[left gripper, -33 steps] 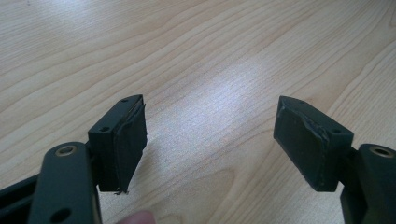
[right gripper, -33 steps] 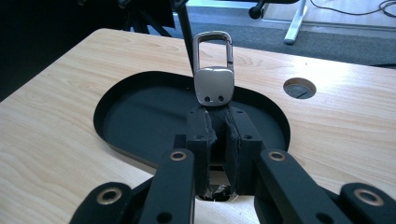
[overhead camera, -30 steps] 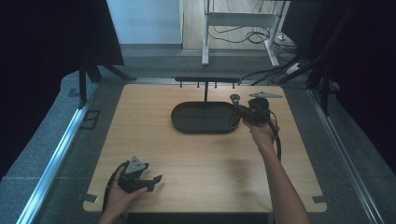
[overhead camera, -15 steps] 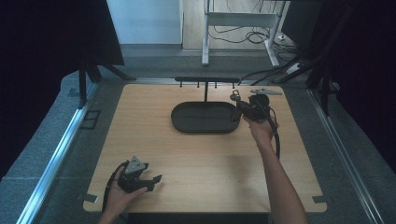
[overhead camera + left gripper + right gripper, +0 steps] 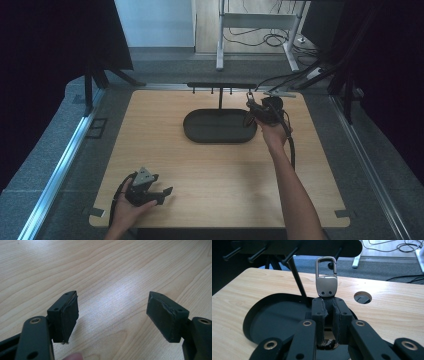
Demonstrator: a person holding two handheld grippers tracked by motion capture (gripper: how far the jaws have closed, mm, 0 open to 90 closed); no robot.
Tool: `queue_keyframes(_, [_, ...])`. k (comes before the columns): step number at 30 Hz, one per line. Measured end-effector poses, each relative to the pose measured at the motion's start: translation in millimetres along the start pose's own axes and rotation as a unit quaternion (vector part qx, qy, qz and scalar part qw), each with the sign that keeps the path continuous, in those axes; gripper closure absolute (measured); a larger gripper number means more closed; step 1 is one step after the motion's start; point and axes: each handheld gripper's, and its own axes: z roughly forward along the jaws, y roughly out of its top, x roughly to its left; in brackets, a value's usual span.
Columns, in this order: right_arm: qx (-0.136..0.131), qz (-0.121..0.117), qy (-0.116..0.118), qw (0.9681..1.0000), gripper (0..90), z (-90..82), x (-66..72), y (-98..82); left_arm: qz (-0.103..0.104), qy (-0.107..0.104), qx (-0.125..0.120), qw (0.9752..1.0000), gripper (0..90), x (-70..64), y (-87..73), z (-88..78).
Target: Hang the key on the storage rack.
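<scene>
Metal, polished and bright, the key-ring clasp (image 5: 326, 277) stands upright above the right gripper (image 5: 328, 308), whose jaws are closed narrow on the dark strap below the clasp's riveted plate; its open rectangular loop faces the black hanger rack (image 5: 297, 246) and sits just before one of the ball-tipped pegs (image 5: 331, 264). From the high view the right gripper (image 5: 256, 111) hovers over the right end of the dark oval tray (image 5: 200, 135), near the rack's crossbar (image 5: 220, 85), with the clasp (image 5: 249, 95) raised toward it.

The step in hand looks like hanging the clasp on a peg; to do it well, I judge the loop should be kept square to the peg, brought level with the ball tip, then pushed forward until the ball passes through the opening, and lowered so the loop's top bar rests on the shaft before the jaws let go; a tilt of the wrist could make the frame catch on the ball.

Across the wooden table (image 5: 150, 125), well apart near the front left corner, the left gripper (image 5: 112, 315) is held wide apart over bare wood, gripping nothing; in the high view it (image 5: 162, 192) lies low by the edge.
</scene>
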Motion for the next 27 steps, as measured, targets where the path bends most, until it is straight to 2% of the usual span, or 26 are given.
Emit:
queue_keyframes(8, [-0.001, 0.006, -0.009, 0.9999, 80.8, 10.0, -2.2, 3.3, -0.001, -0.002, 0.001, 1.0, 26.1, 0.0, -0.2, 0.7])
queue_keyframes(21, [0.0, 0.021, -0.015, 0.9997, 80.6, 32.7, -4.1, -3.9, -0.001, -0.002, 0.001, 1.0, 26.1, 0.7, -0.2, -0.4])
queue_keyframes(27, [0.004, 0.014, -0.025, 0.9996, 80.1, 36.1, -4.3, -5.9, 0.001, -0.002, -0.001, 1.0, 26.1, 0.0, 0.2, -1.0])
